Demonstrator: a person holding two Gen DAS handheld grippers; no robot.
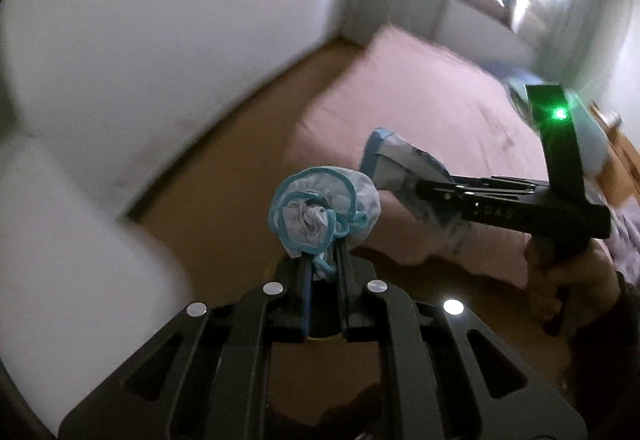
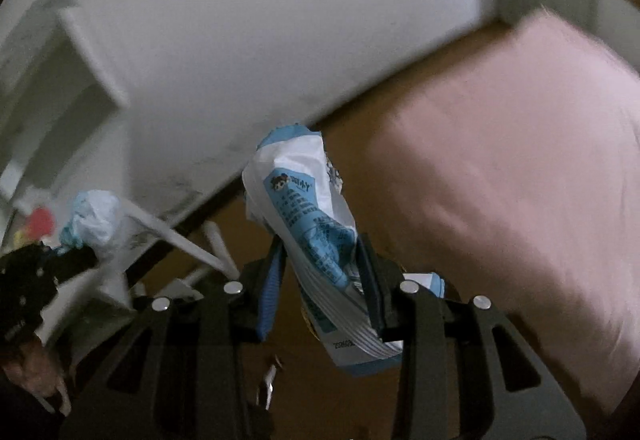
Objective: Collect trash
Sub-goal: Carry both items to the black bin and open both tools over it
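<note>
Right now both of my hands are loaded, so the coming move turns on where a bin lies, not on where the trash lies. My left hand-held gripper (image 1: 322, 260) is pinched nearly closed on a crumpled white cloth-like piece with a teal edge (image 1: 320, 212), which bunches up just past the fingertips. My right hand-held gripper (image 2: 320, 260) is clamped on a blue-and-white printed wrapper (image 2: 308, 208); its jaws stand partly apart only because the wrapper fills the gap. The wrapper's long axis runs along the fingers, its torn top well beyond the tips and its tail trailing back below the jaws. In the left wrist view the right hand-held gripper (image 1: 420, 186) reaches in from the right, so the two loads hang near one another yet apart, both above the brown floor (image 1: 224, 200) and beside the corner of the bed with the pink sheet (image 1: 420, 92). Both point steeply down, toward the strip of floor between the bed and the white wall (image 1: 160, 40). I see no bin in either view. The right wrist view shows white furniture (image 2: 60, 88) and blurred clutter to the left, on my left hand's side, with the left hand-held gripper (image 2: 76, 252) in front of it. I judge that the drop-off is likelier that way, in which case the left hand is nearer, but the blur keeps me from telling.
</note>
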